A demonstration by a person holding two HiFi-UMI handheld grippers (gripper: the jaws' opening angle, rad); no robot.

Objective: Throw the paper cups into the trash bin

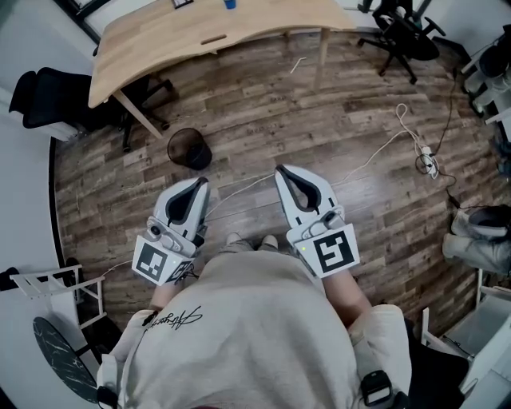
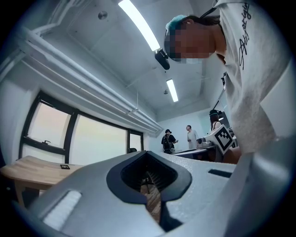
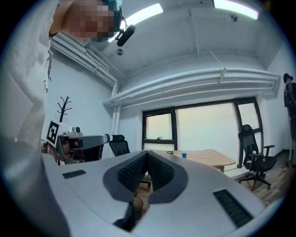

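Jaws together and empty on left gripper (image 1: 200, 184) and right gripper (image 1: 282, 170), both at waist. Small blue cup (image 1: 230, 4), likely paper, on far table (image 1: 160, 40), well apart from trash bin (image 1: 189, 149) on floor (image 1: 263, 120); walk up first, then clamp lightly mid-wall. White cable (image 1: 407, 126) across floor ahead: mind footing.

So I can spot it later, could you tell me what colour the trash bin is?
The bin is black; the head view shows it best.

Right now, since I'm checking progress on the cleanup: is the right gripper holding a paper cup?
No, the right gripper has its jaws closed together in its own view, with nothing between them.
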